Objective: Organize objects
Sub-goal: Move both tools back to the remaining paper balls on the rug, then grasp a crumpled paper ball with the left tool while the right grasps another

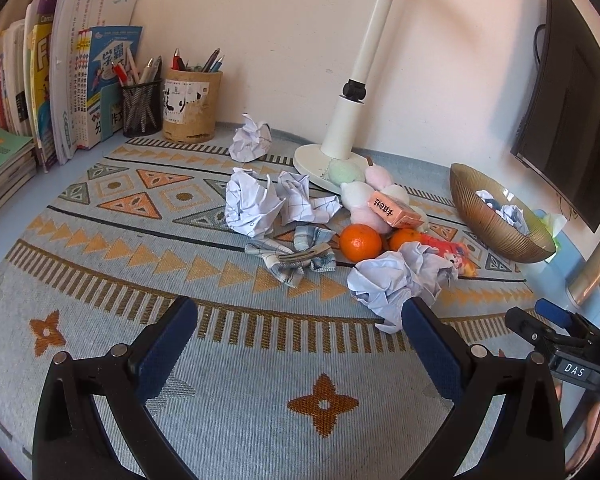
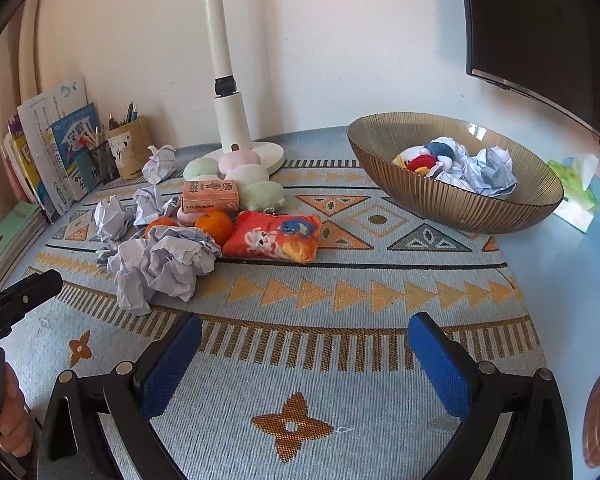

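A pile lies mid-table on the patterned cloth: crumpled paper balls (image 1: 400, 280) (image 2: 168, 264), two oranges (image 1: 360, 243) (image 2: 214, 226), an orange card box (image 1: 396, 210) (image 2: 210, 197), a red printed pouch (image 2: 274, 237), pastel plush toys (image 2: 240, 172) and a checked cloth (image 1: 296, 256). A ribbed gold bowl (image 1: 480, 216) (image 2: 440, 204) at the right holds paper balls and a small toy. My left gripper (image 1: 300, 328) is open and empty, its right finger close to the nearest paper ball. My right gripper (image 2: 304, 344) is open and empty, above bare cloth.
A white lamp base and pole (image 1: 340, 152) (image 2: 236, 136) stand behind the pile. Books (image 1: 60, 80), a mesh pen cup (image 1: 142, 108) and a bamboo pen holder (image 1: 192, 106) line the back left. A dark monitor (image 1: 572, 100) hangs at the right. A tissue pack (image 2: 576, 192) lies beside the bowl.
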Motion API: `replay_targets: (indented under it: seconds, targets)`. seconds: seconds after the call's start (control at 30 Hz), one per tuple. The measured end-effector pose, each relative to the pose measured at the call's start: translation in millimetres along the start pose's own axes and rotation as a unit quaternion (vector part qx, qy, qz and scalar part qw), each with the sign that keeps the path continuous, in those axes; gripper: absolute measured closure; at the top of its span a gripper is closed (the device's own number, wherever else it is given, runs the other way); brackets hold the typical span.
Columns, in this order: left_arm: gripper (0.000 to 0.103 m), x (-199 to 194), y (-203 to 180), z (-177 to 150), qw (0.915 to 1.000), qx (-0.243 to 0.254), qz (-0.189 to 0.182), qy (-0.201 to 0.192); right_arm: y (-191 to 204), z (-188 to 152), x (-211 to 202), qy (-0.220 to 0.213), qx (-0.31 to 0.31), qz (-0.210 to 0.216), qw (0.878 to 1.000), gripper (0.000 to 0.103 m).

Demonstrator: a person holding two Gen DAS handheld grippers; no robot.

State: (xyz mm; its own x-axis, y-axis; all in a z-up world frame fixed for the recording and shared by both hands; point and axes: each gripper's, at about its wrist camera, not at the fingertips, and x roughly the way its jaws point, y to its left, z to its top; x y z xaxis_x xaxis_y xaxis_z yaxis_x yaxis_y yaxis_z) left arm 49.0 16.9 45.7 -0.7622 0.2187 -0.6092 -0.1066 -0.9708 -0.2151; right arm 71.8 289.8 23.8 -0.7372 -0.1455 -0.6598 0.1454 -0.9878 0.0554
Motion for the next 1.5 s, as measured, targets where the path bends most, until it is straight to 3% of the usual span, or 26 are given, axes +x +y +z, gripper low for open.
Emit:
replay_targets:
  seconds: [0.17,0.3,0.4,0.47,0.57,0.7,0.8,0.83,0.9,0.93,0.97,1.23,1.37,1.5]
  targets:
    - [0.001,-1,9,9,0.9991,-0.005,-0.034,0.024,5,4,6,0.024,-0.015,0.022,0.999,0.000]
    - [0.001,0,33,39,0.9992,-0.017,-0.022,0.028,17,18,10,0.053,0.017,0.101,0.993,0.009]
    - [0.001,20,40,61,0.9991,0.006,-0.009,0.041,37,34,18,0.066,0.025,0.144,0.987,0.016]
    - [0.001,44,44,72,0.9978,0.012,-0.010,0.065,52,38,30,0.101,0.027,0.157,0.982,0.023]
    - [0.001,74,50,80,0.9966,0.012,-0.005,0.081,73,31,40,0.129,0.039,0.215,0.967,0.024]
    - [0.003,104,57,83,0.9944,-0.005,-0.018,0.104,103,24,64,0.141,0.025,0.189,0.971,0.024]
    - [0.015,112,54,81,0.9937,-0.008,-0.031,0.107,109,31,79,0.129,0.045,0.154,0.979,0.024]
    - [0.023,113,52,80,0.9936,-0.004,-0.033,0.108,110,34,82,0.123,0.051,0.155,0.979,0.024]
    - [0.043,114,49,80,0.9939,0.000,-0.027,0.106,112,36,87,0.112,0.053,0.154,0.980,0.041]
    - [0.060,115,50,80,0.9938,-0.002,-0.030,0.107,113,36,89,0.113,0.049,0.156,0.980,0.053]
    - [0.065,113,51,80,0.9941,-0.004,-0.029,0.105,114,35,88,0.111,0.047,0.159,0.980,0.055]
    - [0.067,63,50,74,0.9968,-0.008,-0.049,0.062,104,22,19,0.059,0.012,0.205,0.977,0.056]
    - [0.067,18,27,57,0.9967,0.006,-0.071,0.039,68,11,-23,0.022,0.026,0.176,0.984,0.055]
    - [0.067,-7,-5,29,0.9948,0.027,-0.093,0.031,19,-8,-43,0.014,0.050,0.127,0.990,0.055]
